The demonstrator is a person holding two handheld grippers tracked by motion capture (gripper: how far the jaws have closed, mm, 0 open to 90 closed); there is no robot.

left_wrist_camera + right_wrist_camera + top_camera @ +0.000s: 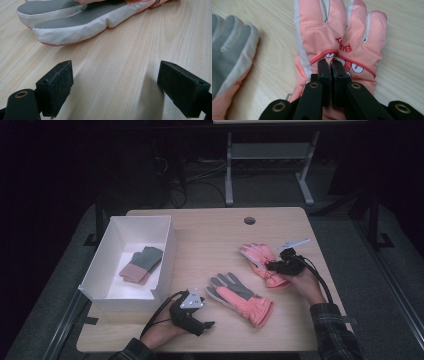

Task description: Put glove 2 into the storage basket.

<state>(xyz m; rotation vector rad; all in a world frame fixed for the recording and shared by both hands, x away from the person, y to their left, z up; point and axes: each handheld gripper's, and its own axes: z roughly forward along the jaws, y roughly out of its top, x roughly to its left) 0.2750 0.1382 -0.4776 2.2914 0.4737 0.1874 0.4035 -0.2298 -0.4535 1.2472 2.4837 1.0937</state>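
Two pink ski gloves lie on the wooden table (210, 235). One glove (258, 257) (337, 32) lies back up, with red lettering and a cartoon print. My right gripper (272, 266) (331, 65) is shut on it, its jaws pinching a fold of fabric on the back of the glove near the wrist. The other glove (240, 297) (75, 22) (229, 50) lies palm up, showing its grey grip side. My left gripper (207, 324) (115, 92) rests low at the front of the table, open and holding nothing, with the fingertips of the palm-up glove just ahead of it.
A white box (112, 270) stands at the table's left and holds a pair of grey-green gloves with pink cuffs (142, 264). A cable hole (249, 220) sits near the far edge. Dark floor and table legs lie beyond.
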